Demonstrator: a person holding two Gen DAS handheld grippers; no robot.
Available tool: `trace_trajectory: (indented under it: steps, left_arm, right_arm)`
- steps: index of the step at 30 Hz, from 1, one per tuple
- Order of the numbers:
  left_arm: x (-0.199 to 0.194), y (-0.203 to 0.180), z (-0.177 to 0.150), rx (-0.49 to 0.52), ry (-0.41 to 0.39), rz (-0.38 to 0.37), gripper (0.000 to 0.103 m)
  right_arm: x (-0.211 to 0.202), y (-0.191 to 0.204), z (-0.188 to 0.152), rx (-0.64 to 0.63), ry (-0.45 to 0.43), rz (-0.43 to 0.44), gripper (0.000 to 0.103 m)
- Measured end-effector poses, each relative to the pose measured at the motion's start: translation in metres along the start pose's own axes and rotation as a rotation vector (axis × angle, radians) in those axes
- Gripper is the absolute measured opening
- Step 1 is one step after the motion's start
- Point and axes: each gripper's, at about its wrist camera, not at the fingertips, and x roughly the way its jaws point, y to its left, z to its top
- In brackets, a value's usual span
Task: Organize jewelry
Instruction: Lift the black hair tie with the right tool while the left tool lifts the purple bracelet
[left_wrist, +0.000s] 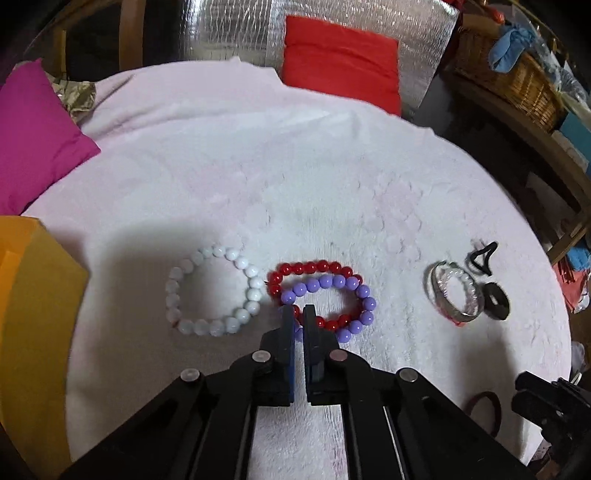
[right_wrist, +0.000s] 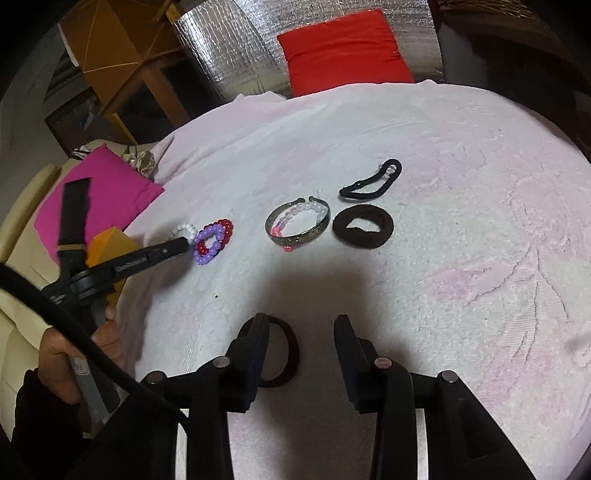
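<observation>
A purple bead bracelet (left_wrist: 332, 291) lies over a red bead bracelet (left_wrist: 314, 267) on the pink blanket (left_wrist: 258, 177). A white bead bracelet (left_wrist: 212, 291) lies to their left. My left gripper (left_wrist: 299, 312) is shut on the near edge of the purple bracelet; it also shows in the right wrist view (right_wrist: 184, 242), where the purple bracelet (right_wrist: 210, 240) is at its tip. A silver bangle (left_wrist: 456, 291) (right_wrist: 297, 221) holds a clear bead bracelet. My right gripper (right_wrist: 301, 323) is open and empty, above a dark red hair tie (right_wrist: 286, 350).
A black scrunchie (right_wrist: 364, 225) and a thin black hair tie (right_wrist: 371, 182) lie right of the bangle. An orange box (left_wrist: 33, 295) stands at the left edge. A magenta cushion (left_wrist: 33, 136) and a red cushion (left_wrist: 341, 61) border the blanket. A wicker basket (left_wrist: 517, 77) is at the far right.
</observation>
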Motion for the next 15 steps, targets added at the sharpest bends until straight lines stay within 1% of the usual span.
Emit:
trace_trajectory:
  steps: [4, 7, 9, 12, 14, 15]
  left_arm:
    - [0.008, -0.003, 0.004, 0.024, -0.012, 0.008, 0.003]
    - [0.015, -0.004, 0.004, 0.023, 0.011, -0.01, 0.004]
    - [0.016, -0.007, 0.005, 0.032, 0.009, -0.023, 0.004]
    - [0.012, -0.011, 0.003, 0.056, 0.017, -0.05, 0.004]
    - [0.01, -0.014, 0.001, 0.073, 0.019, -0.052, 0.004]
    - [0.009, -0.014, 0.0, 0.07, 0.028, -0.07, 0.004]
  right_arm:
    - [0.003, 0.002, 0.0, -0.007, 0.017, 0.007, 0.04]
    - [0.004, 0.003, -0.002, -0.011, 0.026, 0.004, 0.04]
    - [0.004, 0.003, -0.002, -0.011, 0.026, 0.002, 0.04]
    - [0.003, 0.001, -0.001, -0.008, 0.02, 0.0, 0.04]
    - [0.003, 0.0, 0.0, -0.006, 0.015, 0.001, 0.04]
    - [0.003, 0.0, 0.0, -0.004, 0.016, 0.0, 0.04]
